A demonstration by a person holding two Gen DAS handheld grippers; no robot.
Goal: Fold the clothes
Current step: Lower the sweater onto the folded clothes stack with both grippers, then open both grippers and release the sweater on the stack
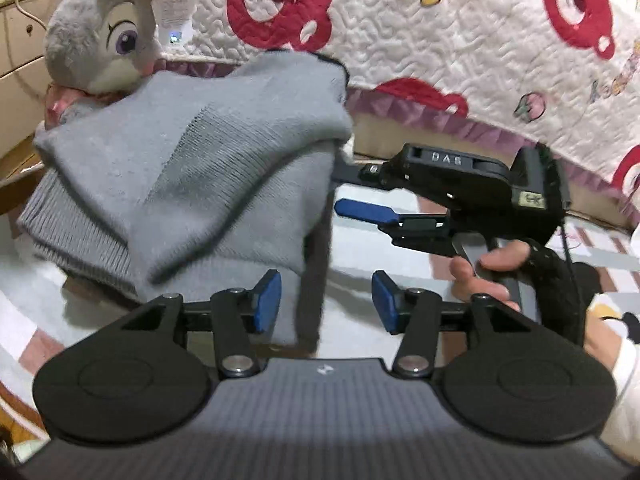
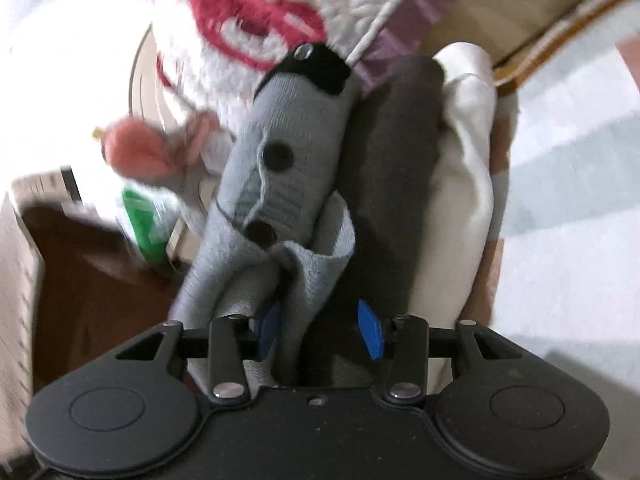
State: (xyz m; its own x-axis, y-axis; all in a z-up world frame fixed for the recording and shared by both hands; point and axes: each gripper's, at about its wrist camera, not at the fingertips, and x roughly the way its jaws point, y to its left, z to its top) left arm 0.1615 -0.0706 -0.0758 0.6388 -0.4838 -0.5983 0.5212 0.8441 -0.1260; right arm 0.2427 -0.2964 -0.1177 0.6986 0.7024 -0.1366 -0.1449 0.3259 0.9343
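A grey knitted sweater [image 1: 180,168] lies in a folded bundle on the bed, its ribbed hem at the lower left. My left gripper [image 1: 326,306] is open just below it; the cloth's lower edge hangs against the left pad [image 1: 268,304]. My right gripper [image 1: 340,190] reaches in from the right, its upper finger hidden behind the sweater's edge. In the right wrist view the sweater's buttoned part [image 2: 280,184] runs between the jaws of the right gripper [image 2: 320,332]. It rests on the left pad only, and the right pad [image 2: 370,330] is bare.
A plush rabbit [image 1: 104,32] sits behind the sweater. A white quilt with red bears [image 1: 440,32] rises at the back. A hand [image 1: 484,276] holds the right gripper's grip. Dark grey [image 2: 396,168] and cream [image 2: 468,184] garments lie beside the sweater. A brown box [image 2: 80,280] is at left.
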